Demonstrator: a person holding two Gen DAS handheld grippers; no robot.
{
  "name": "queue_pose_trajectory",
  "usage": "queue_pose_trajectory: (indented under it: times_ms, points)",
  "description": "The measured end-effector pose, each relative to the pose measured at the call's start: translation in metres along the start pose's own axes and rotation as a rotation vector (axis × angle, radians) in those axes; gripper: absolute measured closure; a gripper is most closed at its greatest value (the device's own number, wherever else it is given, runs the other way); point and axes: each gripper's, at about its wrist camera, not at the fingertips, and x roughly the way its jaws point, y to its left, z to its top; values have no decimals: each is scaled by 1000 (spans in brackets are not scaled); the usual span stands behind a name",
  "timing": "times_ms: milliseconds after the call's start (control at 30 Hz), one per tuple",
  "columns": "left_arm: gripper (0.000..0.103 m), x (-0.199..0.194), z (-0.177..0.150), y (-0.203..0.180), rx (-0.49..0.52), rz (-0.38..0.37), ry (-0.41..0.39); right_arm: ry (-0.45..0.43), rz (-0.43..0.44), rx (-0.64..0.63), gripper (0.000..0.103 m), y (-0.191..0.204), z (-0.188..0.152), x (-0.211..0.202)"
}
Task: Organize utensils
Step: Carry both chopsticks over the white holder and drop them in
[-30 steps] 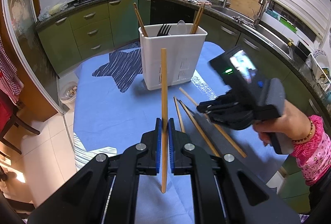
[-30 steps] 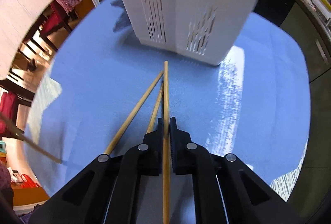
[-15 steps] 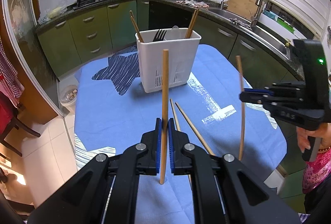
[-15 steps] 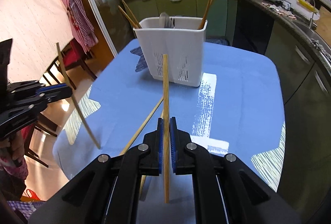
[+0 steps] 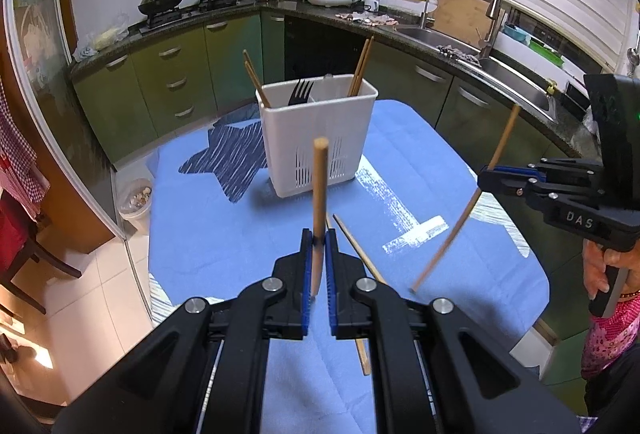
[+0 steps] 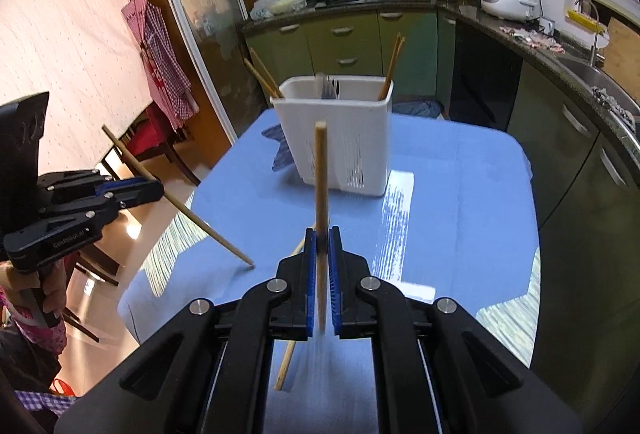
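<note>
A white utensil caddy stands on the blue-clothed table, holding a black fork and several chopsticks. My left gripper is shut on a wooden chopstick that points up in front of the caddy. At the right, my right gripper is shut on another chopstick, held slanted above the cloth. In the right wrist view the left gripper shows at the left. Two loose chopsticks lie on the cloth between the grippers and the caddy.
Green kitchen cabinets and a counter with a sink curve behind and to the right of the table. A small bin sits on the floor at the left. Chairs stand past the table's left edge. A person's hand grips the right handle.
The right gripper has lifted its chopstick off the table, rising and drawing back from the caddy to the right. The left gripper has kept its chopstick and barely shifted.
</note>
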Motion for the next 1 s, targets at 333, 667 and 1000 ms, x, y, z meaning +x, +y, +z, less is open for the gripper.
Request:
queue_pose_trajectory:
  times_ms: [333, 667, 1000]
  points:
    - [97, -25, 62, -3, 24, 3, -92, -48, -5, 5, 96, -3, 15, -18]
    - [97, -46, 150, -9, 35, 34, -205, -46, -6, 33, 96, -20, 12, -19]
    - [97, -15, 208, -6, 6, 73, -247, -31, 2, 73, 96, -43, 0, -16]
